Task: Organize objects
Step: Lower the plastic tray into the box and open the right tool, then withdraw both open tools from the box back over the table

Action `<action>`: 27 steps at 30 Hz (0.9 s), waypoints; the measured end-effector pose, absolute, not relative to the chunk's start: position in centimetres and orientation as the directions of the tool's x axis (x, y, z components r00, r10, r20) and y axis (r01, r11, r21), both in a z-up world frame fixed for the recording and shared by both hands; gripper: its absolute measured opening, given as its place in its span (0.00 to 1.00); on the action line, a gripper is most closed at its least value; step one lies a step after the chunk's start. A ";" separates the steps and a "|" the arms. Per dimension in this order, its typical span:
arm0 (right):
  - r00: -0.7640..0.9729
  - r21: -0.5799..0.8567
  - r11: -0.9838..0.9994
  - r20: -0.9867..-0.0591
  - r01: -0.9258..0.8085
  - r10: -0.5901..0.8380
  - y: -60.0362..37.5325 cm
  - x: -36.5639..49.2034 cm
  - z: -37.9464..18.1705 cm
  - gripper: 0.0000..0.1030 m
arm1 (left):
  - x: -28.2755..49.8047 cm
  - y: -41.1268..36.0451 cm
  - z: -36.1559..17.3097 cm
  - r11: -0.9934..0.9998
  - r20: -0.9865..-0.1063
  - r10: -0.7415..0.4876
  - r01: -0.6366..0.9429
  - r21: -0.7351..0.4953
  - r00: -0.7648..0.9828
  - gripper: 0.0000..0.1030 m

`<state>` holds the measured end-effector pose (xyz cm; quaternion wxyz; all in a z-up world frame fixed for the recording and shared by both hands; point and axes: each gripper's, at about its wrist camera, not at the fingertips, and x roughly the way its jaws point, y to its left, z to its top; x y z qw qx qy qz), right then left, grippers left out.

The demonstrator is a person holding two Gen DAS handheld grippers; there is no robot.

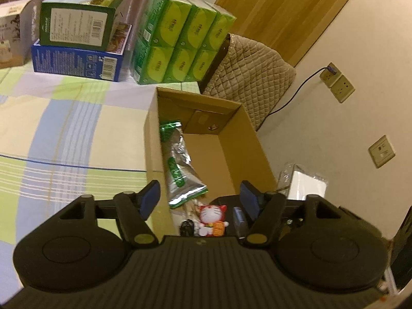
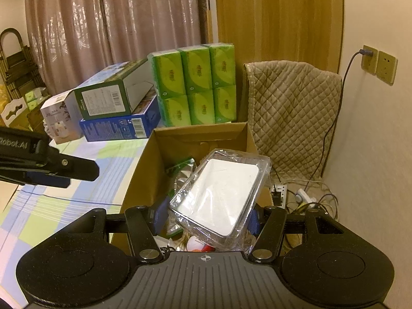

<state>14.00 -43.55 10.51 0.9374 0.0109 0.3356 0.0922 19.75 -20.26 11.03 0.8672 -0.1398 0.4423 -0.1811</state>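
Observation:
An open cardboard box [image 1: 255,139] stands beside the bed. Inside lie a silver-green foil packet [image 1: 177,170], a red-and-white cat figurine [image 1: 211,217] and small dark items. My left gripper [image 1: 199,197] is open and empty above the box's near end. My right gripper [image 2: 204,219] is shut on a clear plastic case with a white insert [image 2: 219,198], held tilted over the box [image 2: 144,170]. The case also shows in the left wrist view [image 1: 306,182], right of the box. The left gripper shows in the right wrist view [image 2: 51,167], over the bed.
The checked bedspread [image 1: 64,134] lies left of the box. At its far end are stacked green tissue packs [image 1: 180,41], a green carton on a blue carton [image 1: 77,38] and a white carton [image 1: 13,33]. A quilted chair [image 1: 252,77], wall sockets and floor cables [image 2: 303,195] are to the right.

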 end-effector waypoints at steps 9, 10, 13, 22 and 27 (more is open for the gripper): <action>0.742 0.100 0.980 -0.641 -0.175 0.198 -42.7 15.0 9.9 0.55 | 19.0 -19.0 10.4 0.935 -0.731 -0.354 0.216 -0.281 0.583 0.87; 0.739 0.103 0.979 -0.643 -0.176 0.201 -42.6 15.1 9.8 0.55 | 18.9 -18.9 10.3 0.941 -0.730 -0.338 0.214 -0.262 0.594 0.92; 0.742 0.115 0.978 -0.639 -0.172 0.206 -42.5 15.6 9.7 0.55 | 18.6 -18.5 10.0 0.951 -0.726 -0.310 0.206 -0.232 0.614 0.96; 0.795 0.150 0.978 -0.570 -0.145 0.205 -43.3 15.4 10.8 0.79 | 17.9 -16.4 9.0 0.964 -0.726 -0.266 0.169 -0.206 0.634 0.99; 0.791 0.161 0.980 -0.582 -0.114 0.187 -44.0 14.0 10.7 0.79 | 16.6 -15.8 8.6 0.968 -0.721 -0.250 0.159 -0.193 0.647 0.99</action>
